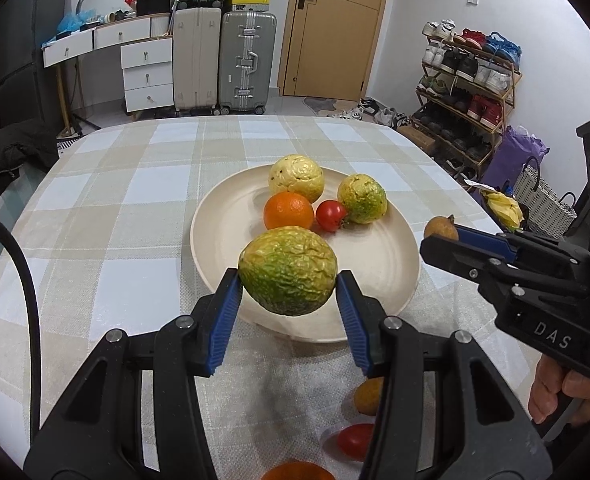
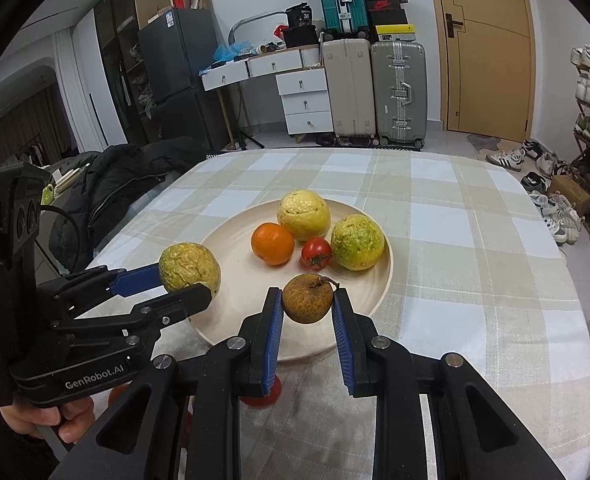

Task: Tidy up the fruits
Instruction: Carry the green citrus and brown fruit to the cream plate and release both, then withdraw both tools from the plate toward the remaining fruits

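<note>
My left gripper (image 1: 289, 288) is shut on a wrinkled green-yellow fruit (image 1: 288, 270) and holds it over the near rim of a cream plate (image 1: 379, 256); it also shows in the right wrist view (image 2: 189, 266). My right gripper (image 2: 308, 306) is shut on a small brown fruit (image 2: 307, 298), held over the plate's near edge (image 2: 231, 280); the brown fruit also shows in the left wrist view (image 1: 440, 229). On the plate lie two wrinkled yellow fruits (image 1: 296, 179) (image 1: 362, 198), an orange (image 1: 288, 210) and a tomato (image 1: 331, 216).
On the checked tablecloth (image 1: 115, 220) near me lie a small brown fruit (image 1: 369, 396), a tomato (image 1: 355, 440) and an orange (image 1: 297, 472), partly hidden by my left gripper. A dark jacket (image 2: 111, 184) lies off the table's left side.
</note>
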`<move>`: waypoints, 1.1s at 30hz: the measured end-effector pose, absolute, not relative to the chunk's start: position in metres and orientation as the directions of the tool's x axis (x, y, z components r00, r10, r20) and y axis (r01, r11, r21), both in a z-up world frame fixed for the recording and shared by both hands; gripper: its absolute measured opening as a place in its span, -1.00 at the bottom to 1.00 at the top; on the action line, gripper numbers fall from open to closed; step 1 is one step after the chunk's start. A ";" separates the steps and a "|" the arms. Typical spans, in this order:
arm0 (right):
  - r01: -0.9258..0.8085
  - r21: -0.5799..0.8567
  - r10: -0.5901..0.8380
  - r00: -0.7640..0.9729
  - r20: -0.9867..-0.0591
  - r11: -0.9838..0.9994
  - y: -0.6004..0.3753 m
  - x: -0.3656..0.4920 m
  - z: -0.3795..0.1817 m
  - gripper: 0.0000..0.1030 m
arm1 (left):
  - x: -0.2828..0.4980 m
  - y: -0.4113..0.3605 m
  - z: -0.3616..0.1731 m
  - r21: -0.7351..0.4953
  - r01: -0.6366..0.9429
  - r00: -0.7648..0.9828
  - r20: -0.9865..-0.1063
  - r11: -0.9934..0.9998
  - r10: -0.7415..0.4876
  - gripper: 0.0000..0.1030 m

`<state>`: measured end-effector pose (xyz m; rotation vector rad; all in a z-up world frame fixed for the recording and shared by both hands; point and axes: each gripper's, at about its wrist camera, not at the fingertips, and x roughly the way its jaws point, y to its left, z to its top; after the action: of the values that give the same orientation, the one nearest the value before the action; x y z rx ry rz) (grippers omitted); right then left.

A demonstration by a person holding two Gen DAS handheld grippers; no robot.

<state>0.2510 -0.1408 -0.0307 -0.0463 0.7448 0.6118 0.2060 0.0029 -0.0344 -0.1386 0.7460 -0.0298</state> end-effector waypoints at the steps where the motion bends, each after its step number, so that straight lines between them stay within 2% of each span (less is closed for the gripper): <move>1: -0.536 0.169 0.503 0.569 -0.651 0.827 -0.140 0.252 -0.032 -0.51 | 0.207 0.002 -0.036 -0.135 -0.023 0.732 -0.677 0.991 -0.075 -0.11; 17: -0.534 0.175 0.485 0.522 -0.702 0.827 -0.125 0.266 -0.056 -0.50 | 0.221 -0.007 -0.050 -0.108 -0.031 0.687 -0.725 0.994 -0.058 -0.11; 21: -0.530 0.168 0.478 0.528 -0.702 0.832 -0.126 0.264 -0.056 -0.44 | 0.220 -0.008 -0.050 -0.109 -0.028 0.685 -0.726 0.994 -0.061 -0.10; 25: -0.525 0.131 0.457 0.560 -0.691 0.841 -0.132 0.253 -0.053 0.10 | 0.213 -0.005 -0.044 -0.133 -0.025 0.704 -0.706 0.991 -0.077 -0.09; 27: -0.518 0.112 0.443 0.577 -0.686 0.848 -0.136 0.247 -0.053 0.23 | 0.208 0.000 -0.041 -0.149 -0.029 0.711 -0.699 0.988 -0.085 0.00; 29: -0.515 0.113 0.443 0.579 -0.684 0.849 -0.141 0.241 -0.052 0.62 | 0.201 0.004 -0.038 -0.154 -0.039 0.723 -0.687 0.987 -0.079 0.39; 31: -0.514 0.118 0.450 0.589 -0.671 0.849 -0.146 0.234 -0.050 0.82 | 0.192 0.006 -0.034 -0.141 -0.046 0.740 -0.670 0.989 -0.061 0.62; 32: -0.514 0.109 0.449 0.604 -0.659 0.851 -0.148 0.229 -0.048 0.92 | 0.187 0.007 -0.031 -0.130 -0.048 0.751 -0.659 0.990 -0.049 0.63; 33: -0.519 0.105 0.452 0.607 -0.653 0.848 -0.149 0.226 -0.047 0.95 | 0.182 0.007 -0.029 -0.121 -0.045 0.757 -0.652 0.992 -0.045 0.63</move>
<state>0.2259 -0.1492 -0.0470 -0.0987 0.7265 0.5622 0.1825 0.0070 -0.0294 -0.1322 0.7125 -0.0001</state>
